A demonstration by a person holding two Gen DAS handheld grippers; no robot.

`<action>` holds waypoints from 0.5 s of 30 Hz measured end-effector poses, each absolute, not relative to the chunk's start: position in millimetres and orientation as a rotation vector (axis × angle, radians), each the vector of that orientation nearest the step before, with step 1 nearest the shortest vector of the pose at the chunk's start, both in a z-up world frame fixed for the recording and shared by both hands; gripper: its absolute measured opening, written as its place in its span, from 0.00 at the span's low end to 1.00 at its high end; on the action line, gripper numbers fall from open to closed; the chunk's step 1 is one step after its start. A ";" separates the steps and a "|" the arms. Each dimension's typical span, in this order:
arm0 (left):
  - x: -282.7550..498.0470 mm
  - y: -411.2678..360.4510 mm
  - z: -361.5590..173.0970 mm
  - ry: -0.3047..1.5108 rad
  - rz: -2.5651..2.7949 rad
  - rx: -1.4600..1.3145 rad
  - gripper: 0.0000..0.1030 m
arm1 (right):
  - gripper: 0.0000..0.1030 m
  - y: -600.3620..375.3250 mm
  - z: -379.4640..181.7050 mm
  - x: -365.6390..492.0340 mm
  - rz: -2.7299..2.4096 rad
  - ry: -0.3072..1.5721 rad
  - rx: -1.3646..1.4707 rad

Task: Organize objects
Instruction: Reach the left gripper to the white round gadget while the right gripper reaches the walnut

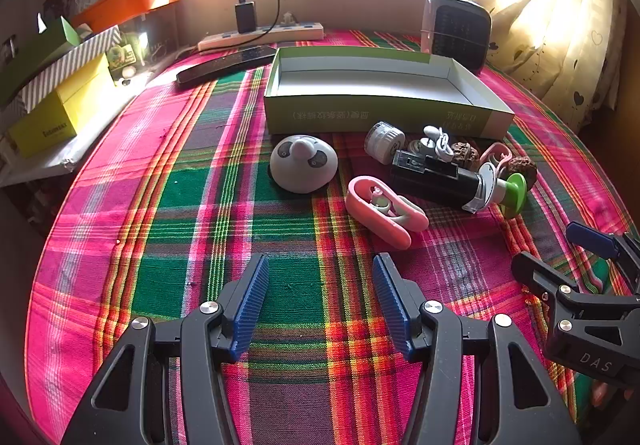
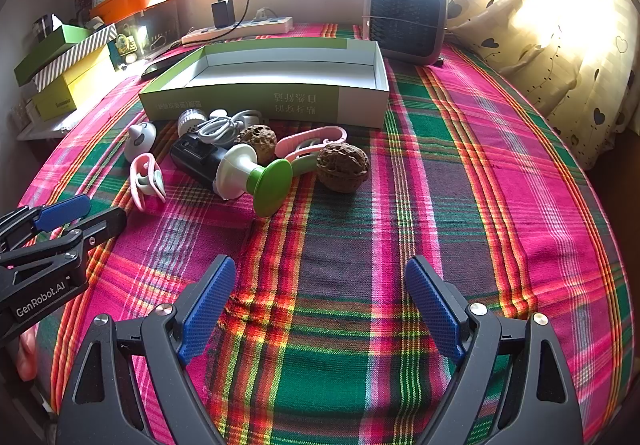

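An open green box (image 1: 380,113) (image 2: 260,101) stands empty on the plaid tablecloth. In front of it lie a white panda-faced dome (image 1: 303,163) (image 2: 140,139), a pink clip (image 1: 380,211) (image 2: 146,177), a white jar (image 1: 384,141), a white cable (image 2: 220,127), a black device (image 1: 436,179) (image 2: 196,159) with a green-and-white stopper (image 2: 272,181), a pink ring clip (image 2: 312,139) and two walnuts (image 2: 343,167) (image 2: 256,141). My left gripper (image 1: 320,265) (image 2: 96,211) is open over bare cloth short of the pink clip. My right gripper (image 2: 320,265) (image 1: 548,245) is open, empty, short of the walnut.
A small heater (image 1: 456,31) (image 2: 406,19) stands behind the box at the right. A power strip (image 1: 260,35) with a charger and a dark remote (image 1: 226,63) lie at the back. Stacked boxes (image 1: 60,109) and an orange tray line the left side. A curtain (image 2: 560,45) hangs on the right.
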State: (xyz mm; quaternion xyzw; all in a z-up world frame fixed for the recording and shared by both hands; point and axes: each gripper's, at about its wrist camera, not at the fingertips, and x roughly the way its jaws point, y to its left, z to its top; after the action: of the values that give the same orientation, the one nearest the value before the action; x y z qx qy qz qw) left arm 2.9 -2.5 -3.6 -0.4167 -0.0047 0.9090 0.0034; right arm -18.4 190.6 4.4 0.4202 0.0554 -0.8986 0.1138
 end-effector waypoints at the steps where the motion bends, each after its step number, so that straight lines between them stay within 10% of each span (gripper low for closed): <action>1: 2.7 -2.2 -3.4 -0.014 2.850 -1.307 0.52 | 0.85 190.8 4.6 -18.5 -2.635 0.163 1.232; 15: -1.5 3.8 -3.5 0.000 2.834 -1.306 0.52 | 0.85 190.1 4.6 -20.5 -2.617 0.174 1.231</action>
State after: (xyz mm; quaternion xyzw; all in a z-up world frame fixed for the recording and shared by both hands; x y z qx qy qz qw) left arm -1.5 3.8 -3.5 -0.4185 -0.0001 0.9081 0.0108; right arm -20.5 190.1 4.6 0.4216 0.0594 -0.8966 0.1217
